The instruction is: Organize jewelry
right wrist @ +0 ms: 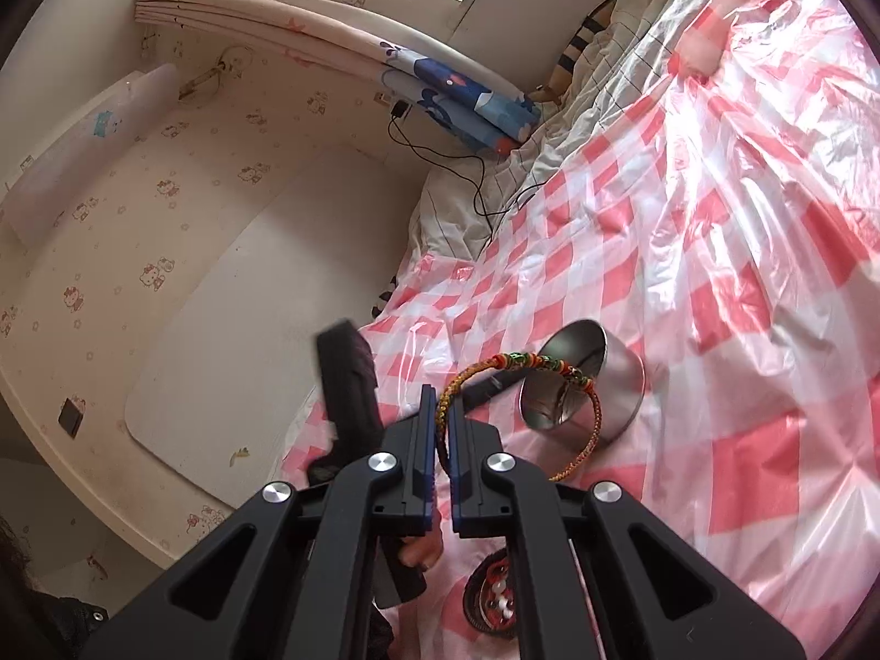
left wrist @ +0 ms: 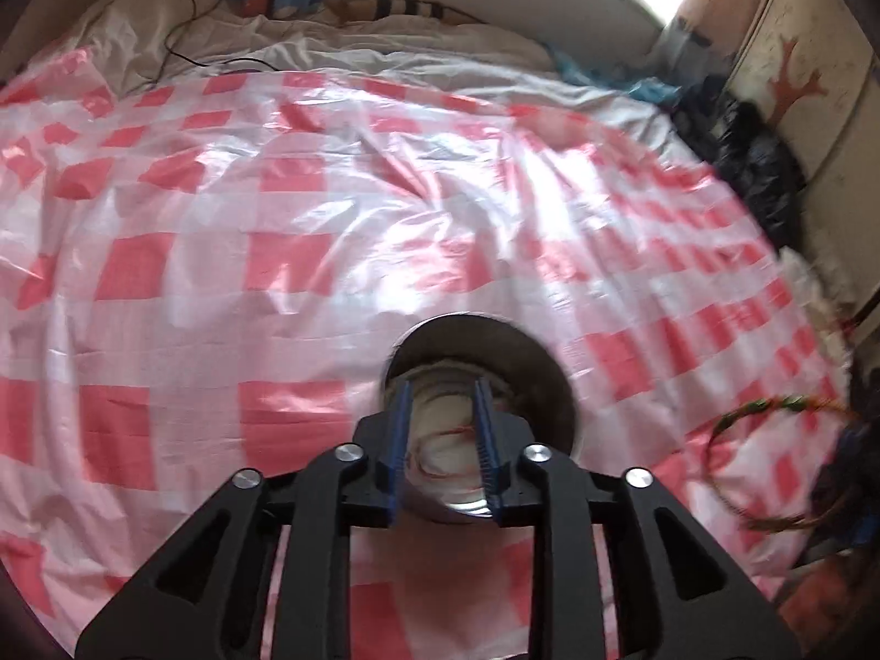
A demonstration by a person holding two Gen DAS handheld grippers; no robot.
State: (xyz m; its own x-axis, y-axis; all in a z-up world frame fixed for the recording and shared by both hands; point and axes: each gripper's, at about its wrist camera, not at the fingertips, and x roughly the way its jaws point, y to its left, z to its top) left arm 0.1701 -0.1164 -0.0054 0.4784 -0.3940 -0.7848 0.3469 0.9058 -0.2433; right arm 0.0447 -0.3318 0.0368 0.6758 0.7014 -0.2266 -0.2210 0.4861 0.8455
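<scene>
My left gripper is shut on the rim of a round metal tin and holds it tilted above the bed; the tin also shows in the right wrist view. My right gripper is shut on a braided multicoloured cord bracelet, whose loop hangs in front of the tin's mouth. The bracelet also shows at the right edge of the left wrist view. The left gripper's body shows beside my right fingers.
A pink-and-white checked plastic sheet covers the bed. A dark round lid with red and white beads lies on it below my right gripper. Black bags sit at the bed's far right. A charger cable lies on the bedding.
</scene>
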